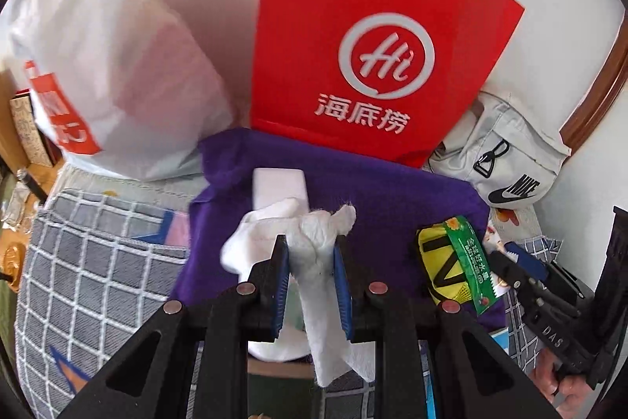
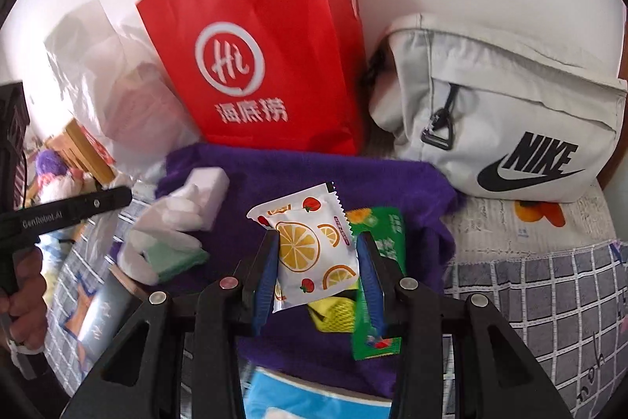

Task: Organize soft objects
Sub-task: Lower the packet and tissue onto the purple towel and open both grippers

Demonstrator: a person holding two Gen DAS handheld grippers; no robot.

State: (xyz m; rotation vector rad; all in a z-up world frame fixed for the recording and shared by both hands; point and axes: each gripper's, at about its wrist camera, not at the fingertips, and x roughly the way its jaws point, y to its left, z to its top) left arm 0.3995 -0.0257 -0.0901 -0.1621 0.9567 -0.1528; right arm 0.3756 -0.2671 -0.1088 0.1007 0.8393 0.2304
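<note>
1. A crumpled white tissue (image 1: 314, 254) is clamped between the blue pads of the left tool (image 1: 312, 254); its twisted end sticks out past the fingertips and its tail hangs down behind the pads.
2. A white snack packet printed with orange slices (image 2: 314, 250) is gripped between the narrowed pads of the right tool (image 2: 318, 250) and is tilted, its crimped top edge pointing away from the tool.
3. Just under and beside that packet, a green sachet (image 2: 382, 246) and a yellow mesh pouch (image 2: 333, 313) are seen lying on a purple towel (image 2: 392, 183).
4. Farther along the towel, a white foam block (image 1: 278, 183) is seen just beyond the tissue.
5. Behind the towel, a red paper bag (image 1: 353, 26) is seen standing, with a white plastic bag (image 1: 117, 65) on its left and a pale grey Nike bag (image 2: 510, 105) on its right.
</note>
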